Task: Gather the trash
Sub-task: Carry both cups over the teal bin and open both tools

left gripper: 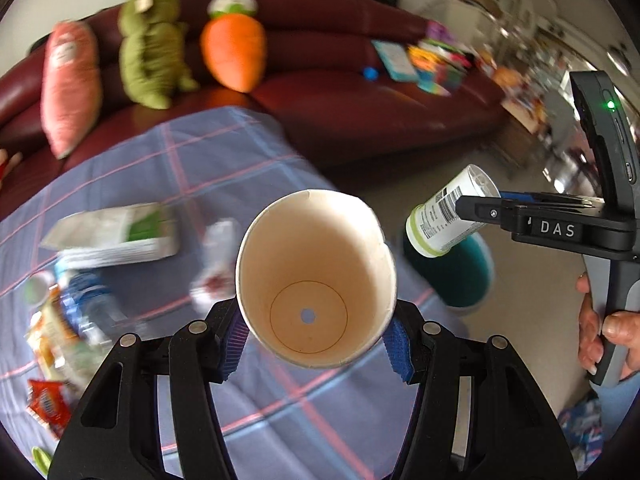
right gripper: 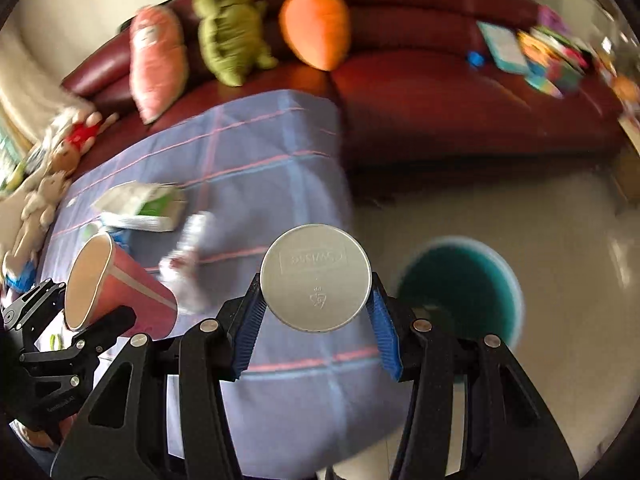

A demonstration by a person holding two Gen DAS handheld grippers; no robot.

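The left gripper [left gripper: 316, 344] is clamped on a red paper cup with a cream inside [left gripper: 316, 276], above the purple checked tablecloth [left gripper: 224, 160]. The right gripper [right gripper: 316, 332] is clamped on a small white plastic pot with a silver foil lid [right gripper: 316, 278]. Just beyond stands the round teal bin [right gripper: 460, 292] on the floor, and further back the dark red leather sofa [right gripper: 440, 92].

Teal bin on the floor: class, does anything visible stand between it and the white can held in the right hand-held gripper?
Nothing visible does. The white can sits clamped in the right hand-held gripper, and the teal bin lies open on bare floor just to its right, past the edge of the checked tablecloth.
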